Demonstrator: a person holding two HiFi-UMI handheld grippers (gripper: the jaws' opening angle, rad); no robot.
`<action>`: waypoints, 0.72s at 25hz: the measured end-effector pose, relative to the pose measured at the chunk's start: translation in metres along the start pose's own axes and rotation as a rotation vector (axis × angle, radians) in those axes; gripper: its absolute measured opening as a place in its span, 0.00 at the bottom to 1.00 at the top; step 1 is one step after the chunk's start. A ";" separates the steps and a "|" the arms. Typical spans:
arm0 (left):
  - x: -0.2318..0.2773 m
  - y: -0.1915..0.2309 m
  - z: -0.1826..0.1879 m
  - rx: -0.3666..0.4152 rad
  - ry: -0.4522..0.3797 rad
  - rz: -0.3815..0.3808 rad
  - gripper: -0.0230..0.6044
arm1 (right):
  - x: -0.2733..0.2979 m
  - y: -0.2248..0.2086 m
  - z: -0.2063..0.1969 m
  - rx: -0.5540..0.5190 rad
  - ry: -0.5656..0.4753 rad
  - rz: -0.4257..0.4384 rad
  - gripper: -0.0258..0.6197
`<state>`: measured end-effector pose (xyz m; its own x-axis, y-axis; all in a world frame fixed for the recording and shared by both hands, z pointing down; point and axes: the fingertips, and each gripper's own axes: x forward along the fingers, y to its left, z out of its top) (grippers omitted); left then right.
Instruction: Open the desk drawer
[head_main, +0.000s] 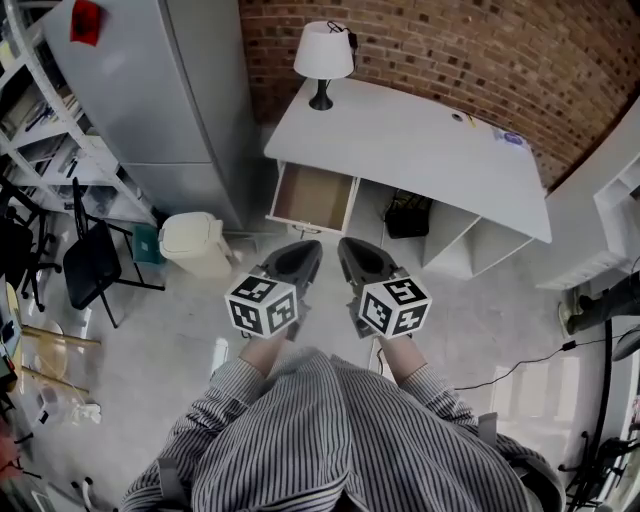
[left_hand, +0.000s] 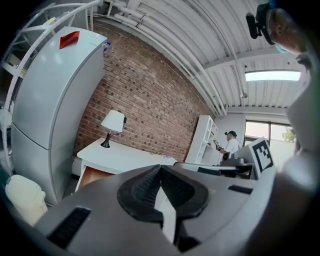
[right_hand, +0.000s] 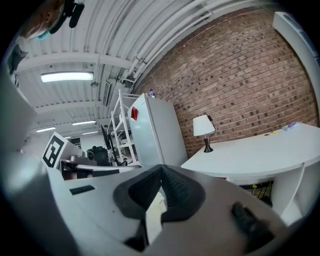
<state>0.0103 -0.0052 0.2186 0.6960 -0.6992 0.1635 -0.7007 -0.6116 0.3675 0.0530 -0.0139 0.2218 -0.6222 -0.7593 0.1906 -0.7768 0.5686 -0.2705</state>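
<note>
From above, the drawer (head_main: 312, 197) stood open under the left end of the white desk (head_main: 420, 140), its inside bare. It was well apart from the left gripper (head_main: 303, 250) and right gripper (head_main: 352, 250), both near the person's body. In the left gripper view, the jaws met on nothing, and the drawer showed below the lamp (left_hand: 113, 121). In the right gripper view, the jaws were likewise closed and empty. The job looked done to me; any further pull should run straight out by the front lip.

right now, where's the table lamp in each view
Head view: lamp at top centre, on the far left corner of the white desk.
Left gripper view: lamp left of centre, at mid-height.
Right gripper view: lamp right of centre.
Shared landmark: the brick wall behind it.
</note>
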 end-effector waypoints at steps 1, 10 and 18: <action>0.000 0.001 0.001 0.011 0.003 0.004 0.06 | 0.001 0.001 0.000 -0.009 0.003 0.002 0.07; -0.004 0.010 0.000 0.038 0.002 0.035 0.06 | 0.005 0.009 -0.007 -0.052 0.027 0.004 0.07; -0.003 0.006 -0.008 0.044 0.046 0.066 0.06 | 0.004 0.015 -0.011 -0.077 0.048 -0.004 0.07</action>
<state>0.0052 -0.0041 0.2283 0.6539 -0.7214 0.2282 -0.7507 -0.5810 0.3145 0.0383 -0.0047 0.2290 -0.6214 -0.7469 0.2367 -0.7835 0.5894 -0.1970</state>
